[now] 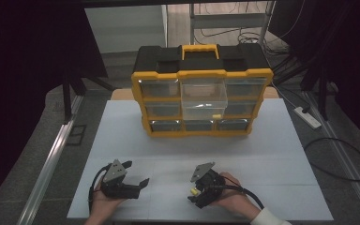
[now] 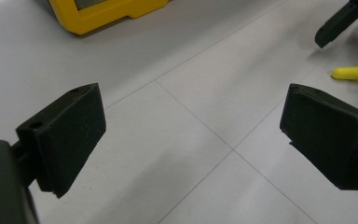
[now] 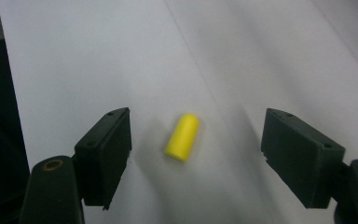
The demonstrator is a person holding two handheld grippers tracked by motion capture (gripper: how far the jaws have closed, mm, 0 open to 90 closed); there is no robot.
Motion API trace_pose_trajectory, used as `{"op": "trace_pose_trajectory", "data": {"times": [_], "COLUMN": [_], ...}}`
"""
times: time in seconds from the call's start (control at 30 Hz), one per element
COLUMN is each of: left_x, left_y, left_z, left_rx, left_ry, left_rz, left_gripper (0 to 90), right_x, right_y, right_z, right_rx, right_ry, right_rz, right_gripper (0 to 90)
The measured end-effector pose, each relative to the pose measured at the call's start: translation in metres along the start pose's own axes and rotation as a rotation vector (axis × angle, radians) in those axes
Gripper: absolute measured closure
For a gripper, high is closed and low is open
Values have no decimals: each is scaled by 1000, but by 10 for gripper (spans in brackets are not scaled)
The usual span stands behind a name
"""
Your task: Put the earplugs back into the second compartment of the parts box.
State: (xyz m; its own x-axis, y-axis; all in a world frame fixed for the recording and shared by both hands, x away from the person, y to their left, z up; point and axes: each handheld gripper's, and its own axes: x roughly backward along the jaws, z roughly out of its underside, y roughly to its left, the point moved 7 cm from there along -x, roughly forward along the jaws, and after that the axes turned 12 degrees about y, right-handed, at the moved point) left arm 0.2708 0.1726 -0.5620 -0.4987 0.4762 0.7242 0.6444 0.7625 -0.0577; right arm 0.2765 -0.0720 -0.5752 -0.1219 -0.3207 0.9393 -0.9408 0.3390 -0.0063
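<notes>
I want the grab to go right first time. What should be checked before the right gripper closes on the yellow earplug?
1. Right gripper open wider than the earplug: ok.
2. Earplug between the jaws, touching neither: ok.
3. Earplug lying flat on the white table, nothing else near it: ok.
4. Jaws low enough to catch it: cannot tell.
5. Left gripper open, off to the side, out of the way: ok.
6. Clear drawer of the yellow organiser pulled out: ok.

Bare table (image 1: 262,154) before organiser (image 1: 201,101)
</notes>
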Motion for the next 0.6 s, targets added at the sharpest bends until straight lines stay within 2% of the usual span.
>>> {"op": "trace_pose_trajectory", "data": {"times": [0.13,0.2,0.23,0.27,0.33,0.37,0.4,0.43,0.47,0.53,0.6], "left_x": [0,0,0,0,0,0,0,0,0,0,0], "left_y": [0,0,0,0,0,0,0,0,0,0,0], "left_z": [0,0,0,0,0,0,0,0,0,0,0], "left_rx": [0,-1,-1,0,-1,0,-1,-1,-1,-1,-2], "left_ry": [0,0,0,0,0,0,0,0,0,-1,-1], "left_rz": [0,-1,-1,-1,-2,-1,-2,-2,-2,-1,-2], "left_gripper": [68,68,68,68,68,68,68,68,68,68,68], "right_x": [-1,-1,-1,0,0,0,1,2,2,2,3], "right_y": [3,2,2,1,1,0,1,2,2,2,2], "right_z": [0,0,0,0,0,0,0,0,0,0,1], "right_rx": [18,11,11,8,2,2,13,14,14,5,-4], "right_ry": [13,12,12,14,14,12,12,13,13,17,18], "right_rz": [-5,-5,-5,3,2,5,-3,-6,-6,-20,-33], "right_gripper": [332,388,388,437,460,521,619,669,669,768,791]}}
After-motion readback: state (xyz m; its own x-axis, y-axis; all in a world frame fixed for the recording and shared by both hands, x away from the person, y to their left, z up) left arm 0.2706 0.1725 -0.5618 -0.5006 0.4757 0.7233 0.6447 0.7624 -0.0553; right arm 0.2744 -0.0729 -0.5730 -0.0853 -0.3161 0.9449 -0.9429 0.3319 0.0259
